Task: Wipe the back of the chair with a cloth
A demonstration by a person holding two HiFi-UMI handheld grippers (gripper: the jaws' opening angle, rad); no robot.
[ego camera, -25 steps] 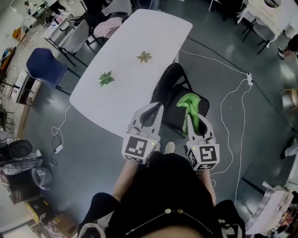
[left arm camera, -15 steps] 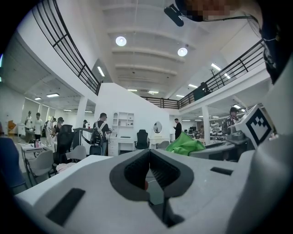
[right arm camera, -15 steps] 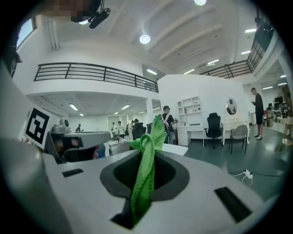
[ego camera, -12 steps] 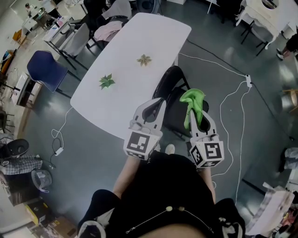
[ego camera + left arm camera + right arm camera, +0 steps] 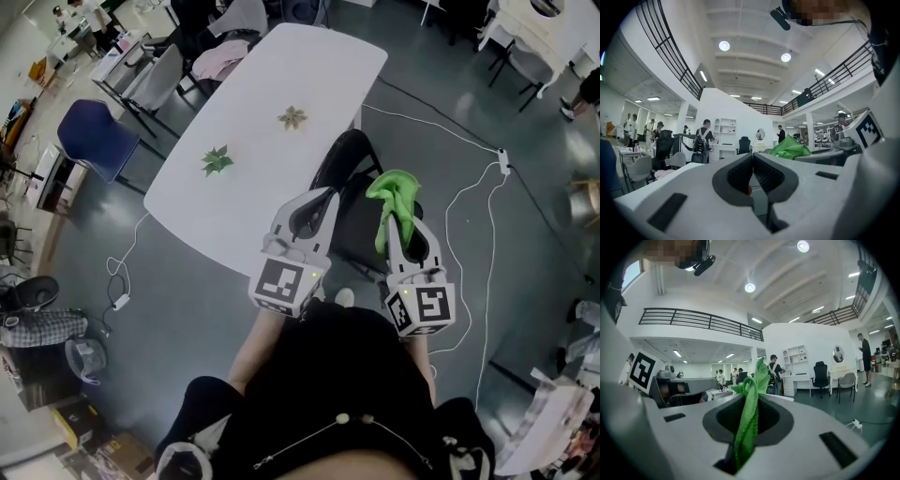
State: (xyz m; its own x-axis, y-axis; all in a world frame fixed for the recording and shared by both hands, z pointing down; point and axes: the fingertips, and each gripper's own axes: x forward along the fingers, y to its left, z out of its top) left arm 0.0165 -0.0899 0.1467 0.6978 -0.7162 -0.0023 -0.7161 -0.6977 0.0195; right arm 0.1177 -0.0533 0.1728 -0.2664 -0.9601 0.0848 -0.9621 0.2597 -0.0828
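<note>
The green cloth (image 5: 395, 190) was pinched in the right tongs (image 5: 398, 223), bunched up and poking out past the tips. That put it a bit right of centre in the head view, over the black chair (image 5: 343, 159). The right gripper view showed the same thing, with the cloth running up through the slot and the tongs pressed onto it. The chair sat mid-frame, pushed up near the lower right edge of the white tabletop (image 5: 253, 103).

The left tongs (image 5: 322, 199) were just left of the cloth, over the chair's left side. They were pressed together with nothing in them.

My read is that the wiping hadn't started yet and the cloth was only being brought up to the chair. The next move would be getting the loose bunch down flat onto the backrest and then dragging it across. The pinch would have to stay firm so the cloth didn't slip out. The empty left tongs could maybe steady the chair.

The hard-to-see stuff:
- Both tongs covered a good chunk of the chair, so I couldn't sort the backrest from the seat with any confidence.
- From that steep top-down angle I couldn't tell whether the cloth was touching the chair or hanging above it.
- Neither gripper view showed the chair at all, only the hall beyond.
</note>
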